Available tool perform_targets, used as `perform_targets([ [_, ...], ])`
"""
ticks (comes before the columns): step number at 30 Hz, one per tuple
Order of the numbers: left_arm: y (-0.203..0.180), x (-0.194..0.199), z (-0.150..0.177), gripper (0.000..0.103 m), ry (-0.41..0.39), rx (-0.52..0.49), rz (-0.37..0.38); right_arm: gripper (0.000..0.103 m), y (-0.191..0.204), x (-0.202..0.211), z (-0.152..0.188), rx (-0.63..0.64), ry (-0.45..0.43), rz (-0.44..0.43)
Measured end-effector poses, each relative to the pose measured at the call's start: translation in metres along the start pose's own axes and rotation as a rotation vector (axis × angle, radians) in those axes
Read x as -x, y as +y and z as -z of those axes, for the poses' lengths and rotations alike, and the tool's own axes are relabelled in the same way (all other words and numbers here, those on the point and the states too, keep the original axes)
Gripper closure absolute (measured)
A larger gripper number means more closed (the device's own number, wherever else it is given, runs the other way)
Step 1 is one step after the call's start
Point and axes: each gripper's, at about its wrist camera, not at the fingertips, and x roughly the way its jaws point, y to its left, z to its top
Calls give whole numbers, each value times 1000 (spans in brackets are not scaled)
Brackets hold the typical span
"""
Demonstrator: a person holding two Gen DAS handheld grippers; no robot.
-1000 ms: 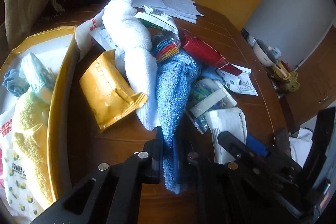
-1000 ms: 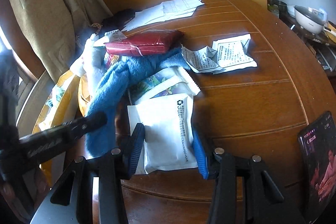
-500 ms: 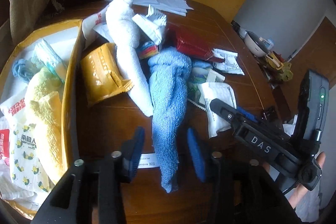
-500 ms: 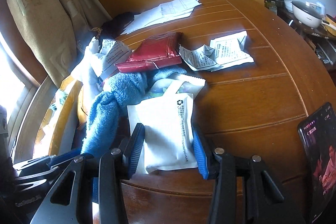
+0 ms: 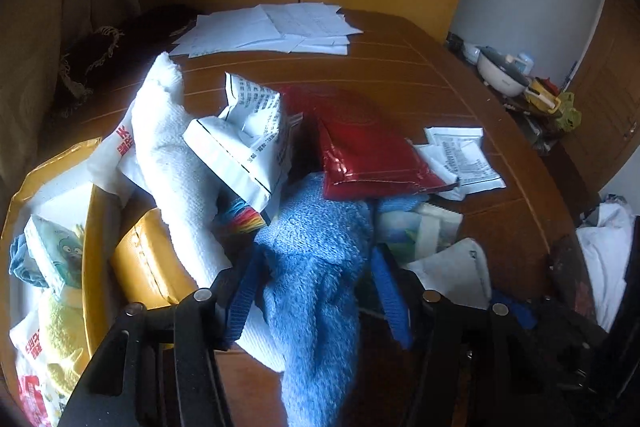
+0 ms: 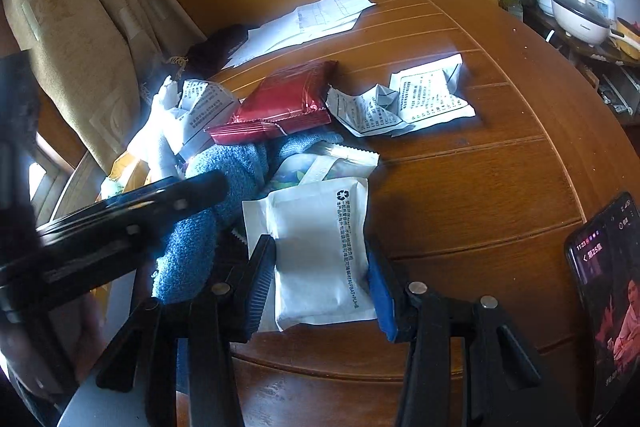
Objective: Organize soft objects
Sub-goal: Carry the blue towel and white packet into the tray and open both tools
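A blue towel [image 5: 316,287] lies lengthwise on the round wooden table [image 5: 420,83], between the open jaws of my left gripper [image 5: 316,291]; the fingers straddle it without clamping. It also shows in the right wrist view [image 6: 200,227]. A white towel [image 5: 176,163] lies to its left, over a yellow packet [image 5: 148,263]. My right gripper [image 6: 320,283] is open around a white packet [image 6: 320,247]; its pads stand beside the packet's edges.
A yellow tray [image 5: 90,267] at the left holds a yellow towel [image 5: 60,331] and packets. A red packet [image 5: 360,147], white wrappers [image 5: 460,159] and papers [image 5: 276,27] lie further back. A phone [image 6: 608,299] lies at the table's right edge.
My left gripper let go of the blue towel and opened, then moved forward along it so the jaws now straddle its thicker part. My right gripper stays open around the white packet.
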Motion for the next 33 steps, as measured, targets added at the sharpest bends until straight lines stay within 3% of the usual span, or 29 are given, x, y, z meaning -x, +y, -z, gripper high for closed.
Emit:
perform_targets([
  [6,7,5,3,62,-10,36,47,59,3,-1,0,6,-3,-13],
  [9,21,13,9,63,36,121,145,59,3,1,-1,-4,-13,-20],
  [13,50,20,21,63,95,308,337,59,5,5,0,-14,-24,-15],
  [16,60,32,30,63,82,380,425,59,6,7,0,-18,-28,-11],
  [20,61,57,37,63,-4,367,450,59,8,12,1,-19,-41,-15],
  [33,83,115,63,63,-121,428,522,59,29,38,9,1,-101,-31],
])
